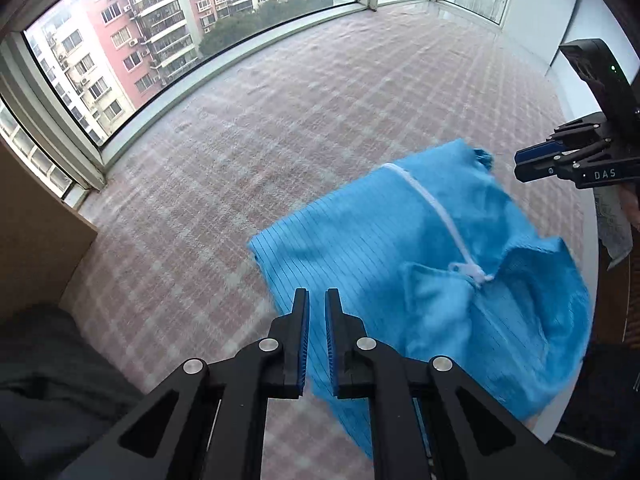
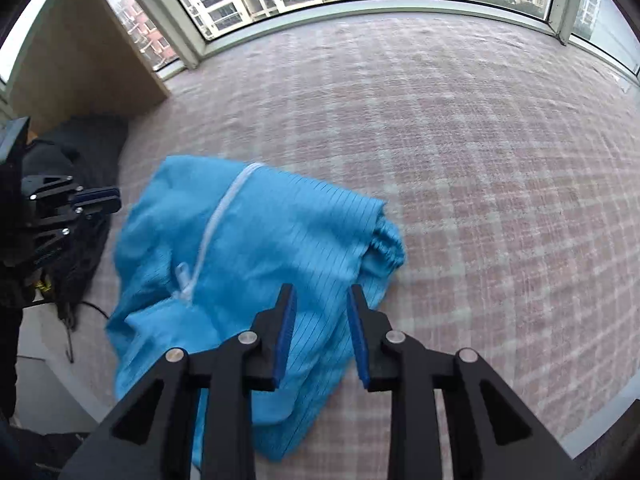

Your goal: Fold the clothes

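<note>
A blue pinstriped garment (image 1: 400,248) with a white zipper (image 1: 432,208) lies roughly folded on the pink checked blanket; it also shows in the right wrist view (image 2: 248,248), with an elastic cuff (image 2: 386,246) at its right side. My left gripper (image 1: 316,300) hovers over the garment's near left edge, its jaws a narrow gap apart and empty. It also shows in the right wrist view (image 2: 108,198) at the left. My right gripper (image 2: 322,300) is open and empty above the garment's near right part. It also shows in the left wrist view (image 1: 520,162), beyond the garment's far right corner.
The pink checked blanket (image 1: 320,92) covers a wide platform under bay windows (image 1: 120,40). A wooden panel (image 2: 80,60) stands at the left. Dark cloth (image 2: 88,140) and cables lie at the left edge. The platform's white edge (image 2: 600,420) runs near right.
</note>
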`<state>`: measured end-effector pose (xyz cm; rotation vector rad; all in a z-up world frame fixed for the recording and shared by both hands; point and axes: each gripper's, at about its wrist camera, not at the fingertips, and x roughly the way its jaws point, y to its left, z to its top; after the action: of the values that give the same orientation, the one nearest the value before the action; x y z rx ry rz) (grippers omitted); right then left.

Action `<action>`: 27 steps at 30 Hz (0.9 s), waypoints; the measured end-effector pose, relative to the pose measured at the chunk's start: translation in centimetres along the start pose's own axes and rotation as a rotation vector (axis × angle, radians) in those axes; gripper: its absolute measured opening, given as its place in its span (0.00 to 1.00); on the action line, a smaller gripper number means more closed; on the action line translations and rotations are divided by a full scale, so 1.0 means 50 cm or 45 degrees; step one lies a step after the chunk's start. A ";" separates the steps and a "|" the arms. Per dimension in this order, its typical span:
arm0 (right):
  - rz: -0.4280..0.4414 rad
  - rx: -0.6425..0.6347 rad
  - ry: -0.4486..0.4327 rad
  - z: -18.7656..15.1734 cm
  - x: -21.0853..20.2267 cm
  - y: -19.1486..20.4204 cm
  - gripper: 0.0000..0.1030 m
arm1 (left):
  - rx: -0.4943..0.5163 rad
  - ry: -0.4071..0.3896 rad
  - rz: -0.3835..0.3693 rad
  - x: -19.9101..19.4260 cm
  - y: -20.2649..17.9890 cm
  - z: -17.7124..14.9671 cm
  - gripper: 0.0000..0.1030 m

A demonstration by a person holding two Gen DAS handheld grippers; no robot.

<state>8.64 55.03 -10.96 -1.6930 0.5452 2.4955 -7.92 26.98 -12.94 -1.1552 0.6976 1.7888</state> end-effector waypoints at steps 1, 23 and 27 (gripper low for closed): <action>0.021 0.002 -0.003 -0.030 -0.020 0.011 0.36 | 0.014 -0.005 -0.029 -0.016 -0.023 -0.013 0.09; 0.121 -0.678 0.288 -0.142 -0.056 0.183 0.37 | 0.073 0.111 -0.226 -0.114 -0.273 -0.130 0.25; 0.203 -0.380 0.355 -0.178 -0.025 0.113 0.37 | 0.002 0.061 -0.118 -0.127 -0.294 -0.153 0.25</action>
<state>15.54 46.98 -11.36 -2.2115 0.3512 2.5699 9.54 25.32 -10.30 -1.2131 0.6626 1.6876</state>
